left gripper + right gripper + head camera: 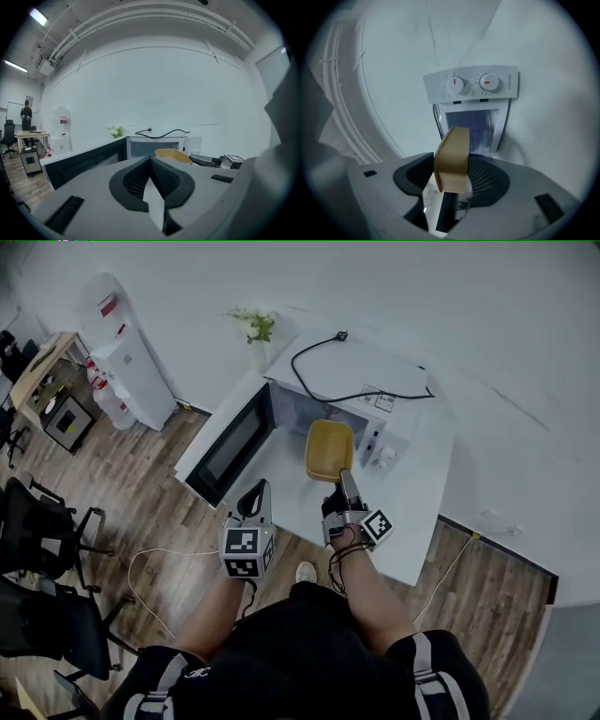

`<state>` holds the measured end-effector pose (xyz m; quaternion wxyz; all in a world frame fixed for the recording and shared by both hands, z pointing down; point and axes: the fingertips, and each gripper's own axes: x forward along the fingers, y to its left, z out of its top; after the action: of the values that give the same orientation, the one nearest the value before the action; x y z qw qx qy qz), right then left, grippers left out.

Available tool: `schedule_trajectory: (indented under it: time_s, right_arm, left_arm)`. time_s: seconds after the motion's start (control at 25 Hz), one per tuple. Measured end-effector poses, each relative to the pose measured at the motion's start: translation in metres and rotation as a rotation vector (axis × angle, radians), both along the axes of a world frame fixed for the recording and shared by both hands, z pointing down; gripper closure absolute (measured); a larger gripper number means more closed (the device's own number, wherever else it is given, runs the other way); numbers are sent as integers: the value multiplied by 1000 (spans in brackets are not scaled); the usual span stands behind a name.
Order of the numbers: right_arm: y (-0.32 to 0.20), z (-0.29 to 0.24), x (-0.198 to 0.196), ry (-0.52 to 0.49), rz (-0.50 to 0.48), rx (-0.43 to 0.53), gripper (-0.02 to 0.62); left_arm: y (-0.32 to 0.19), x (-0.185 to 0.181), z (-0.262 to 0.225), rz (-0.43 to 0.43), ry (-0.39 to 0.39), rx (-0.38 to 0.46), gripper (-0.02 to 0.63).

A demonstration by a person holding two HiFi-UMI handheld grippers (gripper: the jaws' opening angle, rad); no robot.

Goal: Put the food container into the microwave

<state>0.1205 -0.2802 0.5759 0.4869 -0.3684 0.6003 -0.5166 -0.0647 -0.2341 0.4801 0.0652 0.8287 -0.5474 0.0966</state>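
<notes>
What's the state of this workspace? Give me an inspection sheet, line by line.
Surface: white table, carries the microwave.
Job's things: yellow food container held before the microwave's open cavity; door swung open.
Clutter: small plant beside the microwave.
Grippers: left claw shut, empty; right claw shut on the food container.
Cables: black cord loose on the microwave's top; pale cable on the floor.
Surroundings: water dispenser, office chairs, wood floor.

At frame centre, the right gripper (343, 480) holds the yellow food container (329, 448) before the microwave (375, 390), whose door (230, 442) stands open leftward. The left gripper (255, 495) is just below the door.
</notes>
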Motion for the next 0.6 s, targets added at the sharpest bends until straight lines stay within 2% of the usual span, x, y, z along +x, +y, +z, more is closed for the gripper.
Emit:
schedule_trajectory:
  time_s: [0.2, 0.4, 0.6]
  right_arm:
    - [-56, 19, 16, 5, 51, -15, 359]
    - [-99, 24, 27, -6, 116, -29, 359]
    - [-131, 31, 33, 17, 188, -58, 359]
  left_arm:
    - [-52, 9, 6, 12, -24, -11, 594]
    - [-85, 16, 11, 40, -41, -24, 594]
    - [-119, 16, 14, 86, -14, -47, 594]
